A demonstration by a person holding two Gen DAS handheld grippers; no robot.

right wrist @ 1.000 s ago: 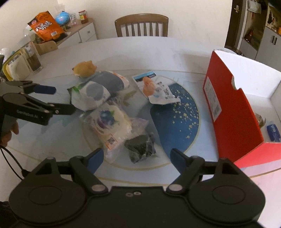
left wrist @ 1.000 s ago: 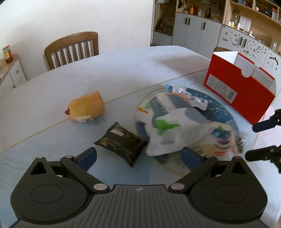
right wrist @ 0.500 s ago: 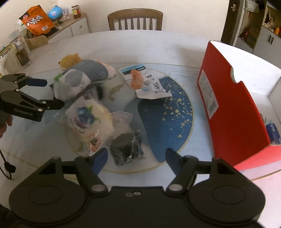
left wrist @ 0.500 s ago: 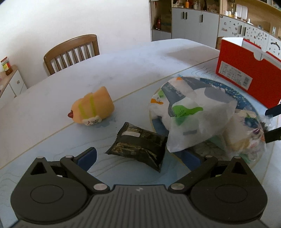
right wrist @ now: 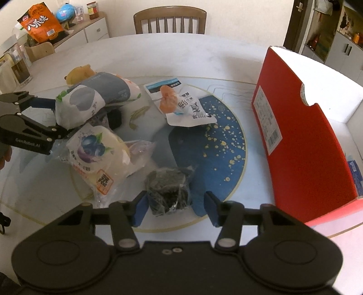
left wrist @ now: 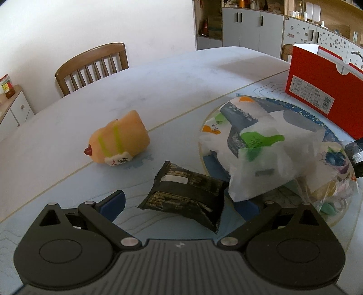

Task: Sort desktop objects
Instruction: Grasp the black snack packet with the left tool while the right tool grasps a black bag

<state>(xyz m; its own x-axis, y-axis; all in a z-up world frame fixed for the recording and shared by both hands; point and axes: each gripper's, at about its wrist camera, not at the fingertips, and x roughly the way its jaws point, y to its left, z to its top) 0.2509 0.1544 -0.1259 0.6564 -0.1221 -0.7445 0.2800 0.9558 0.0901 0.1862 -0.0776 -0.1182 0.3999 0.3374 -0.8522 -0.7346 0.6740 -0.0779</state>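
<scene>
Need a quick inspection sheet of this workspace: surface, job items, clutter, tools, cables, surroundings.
Surface: pale table with a blue round mat.
Job's things: dark packet, blueberry pack, white-grey bag, white pouch, yellow toy, black wrapper, red box.
Clutter: nothing seen.
Tools: right tool closing around the dark packet, pads not pressing yet; left tool open astride the black wrapper.
Cables: black one at the left edge.
Surroundings: chair, sideboard, cabinets.
</scene>
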